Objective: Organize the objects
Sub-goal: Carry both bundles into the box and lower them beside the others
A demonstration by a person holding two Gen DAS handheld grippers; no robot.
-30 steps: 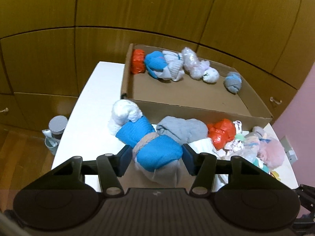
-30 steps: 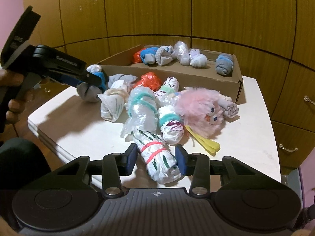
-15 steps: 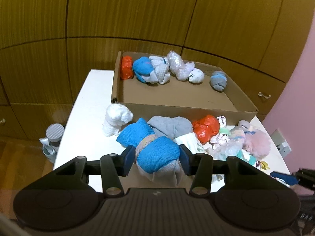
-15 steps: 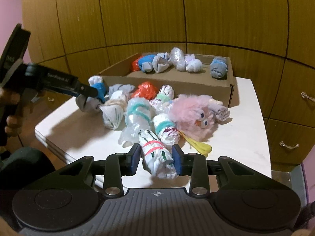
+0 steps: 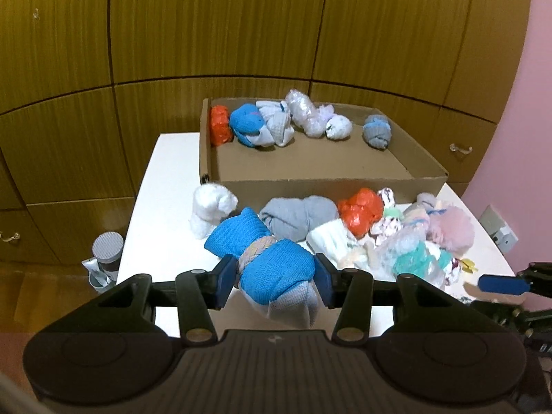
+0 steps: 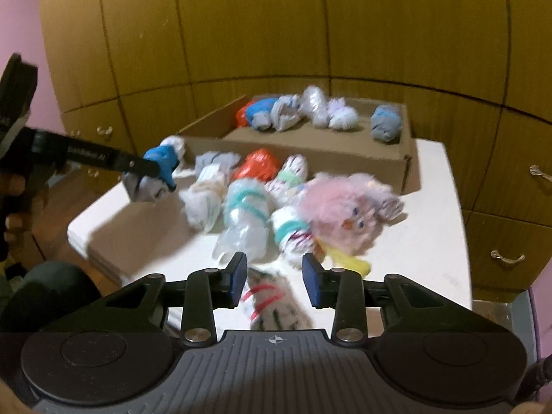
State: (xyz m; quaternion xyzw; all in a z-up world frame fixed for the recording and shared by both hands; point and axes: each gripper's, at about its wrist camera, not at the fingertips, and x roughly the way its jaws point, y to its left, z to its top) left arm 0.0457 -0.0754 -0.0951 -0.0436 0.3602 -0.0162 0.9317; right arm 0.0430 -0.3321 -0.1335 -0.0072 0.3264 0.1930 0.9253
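Blue sock roll, tan braided band at its waist, clamped in left gripper. Right gripper opening, pads clear of blurred red-banded bundle, its lower end hidden.

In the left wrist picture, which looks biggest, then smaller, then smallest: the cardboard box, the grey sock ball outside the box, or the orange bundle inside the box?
1. cardboard box, by far.
2. grey sock ball.
3. orange bundle.
The orange bundle sits farther from the camera, so it may really be closer in size to the grey one.
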